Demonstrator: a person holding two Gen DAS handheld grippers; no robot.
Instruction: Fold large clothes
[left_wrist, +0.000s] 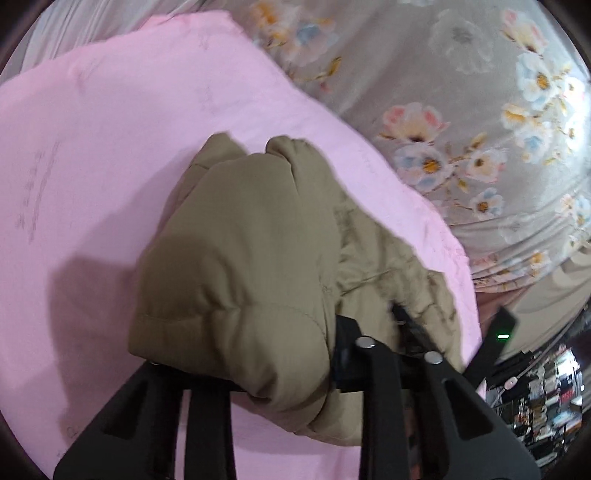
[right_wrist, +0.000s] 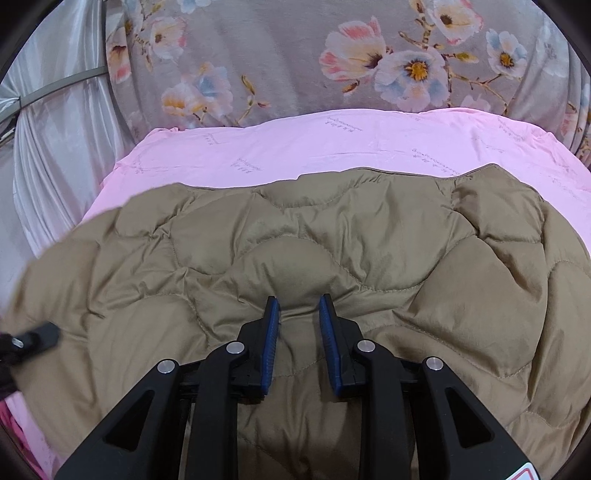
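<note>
A tan quilted padded jacket (right_wrist: 332, 240) lies spread on a pink sheet (right_wrist: 332, 147). In the right wrist view my right gripper (right_wrist: 298, 310) is open, its blue-padded fingertips (right_wrist: 272, 314) resting on the jacket with a low ridge of fabric between them. In the left wrist view a bunched part of the jacket (left_wrist: 251, 258) drapes over my left gripper (left_wrist: 295, 369) and hides its fingertips, so the jaws cannot be judged. The left gripper's tip also shows at the left edge of the right wrist view (right_wrist: 33, 339).
A grey floral quilt (right_wrist: 295, 55) lies behind the pink sheet, also in the left wrist view (left_wrist: 461, 110). White satin curtains (right_wrist: 55, 129) hang at the left. Cluttered shelves (left_wrist: 546, 402) show at the lower right of the left wrist view.
</note>
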